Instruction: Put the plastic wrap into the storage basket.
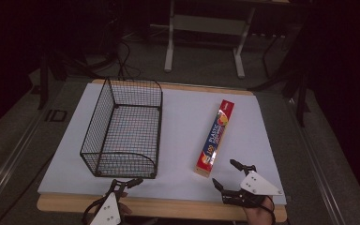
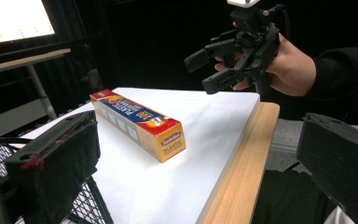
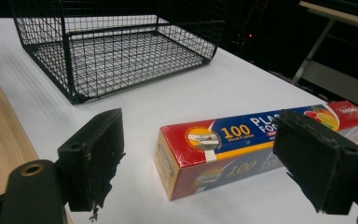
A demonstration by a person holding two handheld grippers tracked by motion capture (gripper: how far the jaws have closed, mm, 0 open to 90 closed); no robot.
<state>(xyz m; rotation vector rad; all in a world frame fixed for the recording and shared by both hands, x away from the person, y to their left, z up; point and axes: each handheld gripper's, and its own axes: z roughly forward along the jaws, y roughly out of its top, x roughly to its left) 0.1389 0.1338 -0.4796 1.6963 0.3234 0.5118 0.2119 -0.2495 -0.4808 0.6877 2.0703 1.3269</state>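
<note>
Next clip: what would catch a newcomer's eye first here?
The long red, blue and orange box of plastic food wrap, lying flat right of centre on the white tabletop. Next, the empty black wire basket standing to its left. The open right gripper sits just short of the box's near end.

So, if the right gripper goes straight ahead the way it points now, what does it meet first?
Most likely the near end of the plastic wrap box, which lies between the open jaws of the right gripper just ahead. Depth is hard to judge.
</note>
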